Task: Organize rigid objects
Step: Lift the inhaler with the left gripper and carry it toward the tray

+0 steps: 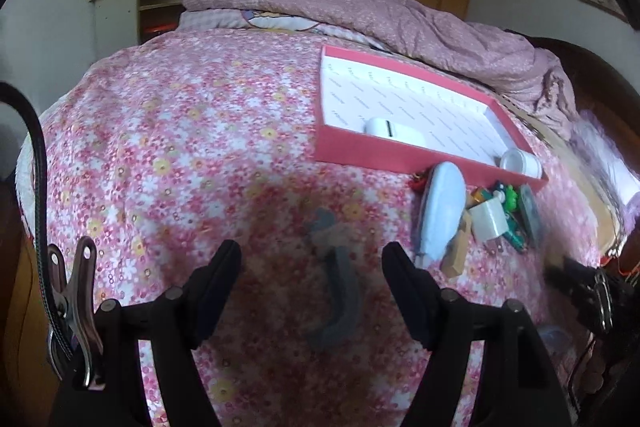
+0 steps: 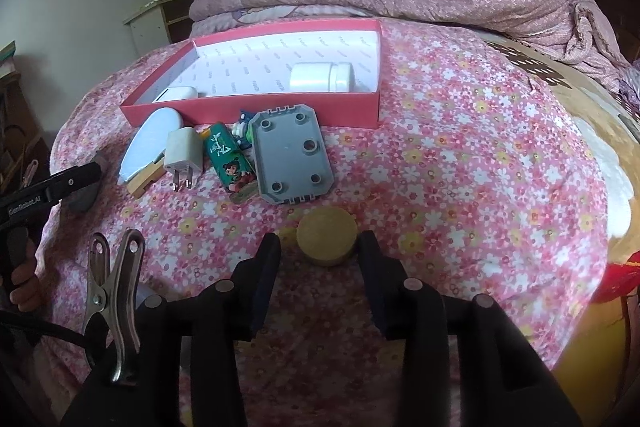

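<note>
A: Which step is being worked on?

B: Loose items are being gathered into the pink box, it is judged. A white bottle and a white case are already lying inside it. Outside, just against its near wall, a pale blue oval piece, a white plug, a green tube and a grey studded plate are being left in a cluster on the flowered bedspread.

A: And the right gripper?

B: A round yellow disc is being framed between its fingers, but the pads are not seen pressing on it; a gap is showing on each side, so the jaws are being held released around it.

A: The left gripper?

B: It is being held wide apart over a curved grey piece, which is lying blurred on the bedspread between the fingers and is not being gripped.

A: What is the next move calling for?

B: Probably the fingers are to be closed squarely on the disc's rim, since a shallow, round thing may slip, and it is then to be carried over the box wall.
</note>
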{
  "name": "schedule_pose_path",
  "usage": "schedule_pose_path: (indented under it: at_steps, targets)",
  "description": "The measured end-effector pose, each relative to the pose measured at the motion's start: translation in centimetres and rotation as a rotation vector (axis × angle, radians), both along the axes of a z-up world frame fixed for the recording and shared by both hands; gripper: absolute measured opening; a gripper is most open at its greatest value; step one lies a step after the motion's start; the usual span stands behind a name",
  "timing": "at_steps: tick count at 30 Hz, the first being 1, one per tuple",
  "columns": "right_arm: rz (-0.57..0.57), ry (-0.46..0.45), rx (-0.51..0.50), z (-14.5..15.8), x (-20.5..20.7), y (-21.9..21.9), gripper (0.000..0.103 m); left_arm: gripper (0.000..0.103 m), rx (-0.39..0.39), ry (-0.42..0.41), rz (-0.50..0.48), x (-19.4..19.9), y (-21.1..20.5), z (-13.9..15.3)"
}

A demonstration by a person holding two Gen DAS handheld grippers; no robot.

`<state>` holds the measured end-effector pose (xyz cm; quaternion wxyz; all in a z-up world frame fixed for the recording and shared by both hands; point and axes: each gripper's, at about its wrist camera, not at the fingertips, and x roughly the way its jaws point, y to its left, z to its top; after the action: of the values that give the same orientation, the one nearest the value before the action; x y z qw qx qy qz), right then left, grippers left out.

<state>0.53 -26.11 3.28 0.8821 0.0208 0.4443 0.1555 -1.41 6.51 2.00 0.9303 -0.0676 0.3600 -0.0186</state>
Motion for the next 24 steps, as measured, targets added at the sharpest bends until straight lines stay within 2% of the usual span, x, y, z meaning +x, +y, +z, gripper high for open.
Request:
schedule_pose_path:
  at_steps: [4,7,9,10,12,16,19,22,24]
  targets:
    - [-0.002,0.0,0.03,0.0,0.0,-0.4,0.043,0.075,0.027,0.019,-0.013,0.0,-0.6,-0.5]
    - [-0.005,0.001,0.047,0.0,0.0,-0.5,0.043,0.059,0.034,0.012,-0.059,-0.3,-1.3,-0.5]
    - [-0.006,0.0,0.05,0.0,-0.1,-0.5,0.043,0.038,0.025,0.01,-0.091,-0.5,-1.5,-0.4]
    - [-0.006,-0.001,0.051,0.0,-0.1,-0.6,0.043,0.034,0.011,0.018,-0.116,-0.5,-1.7,-0.4]
    - [-0.006,0.0,0.051,0.0,-0.1,-0.6,0.043,0.034,-0.008,0.03,-0.159,-0.8,-2.2,-0.5]
    - [-0.006,-0.001,0.055,0.0,-0.1,-0.6,0.043,0.034,0.023,0.022,-0.215,-1.6,-3.2,-0.5]
    - [-0.007,-0.002,0.058,0.0,0.0,-0.6,0.043,0.039,0.053,0.028,-0.19,-1.5,-3.4,-0.6]
    - [-0.007,-0.003,0.059,0.0,-0.1,-0.7,0.043,0.041,0.048,0.029,-0.167,-1.1,-2.9,-0.7]
    - [-0.007,-0.002,0.05,0.1,-0.2,-0.6,0.043,0.046,0.051,0.027,-0.165,-1.0,-2.9,-0.8]
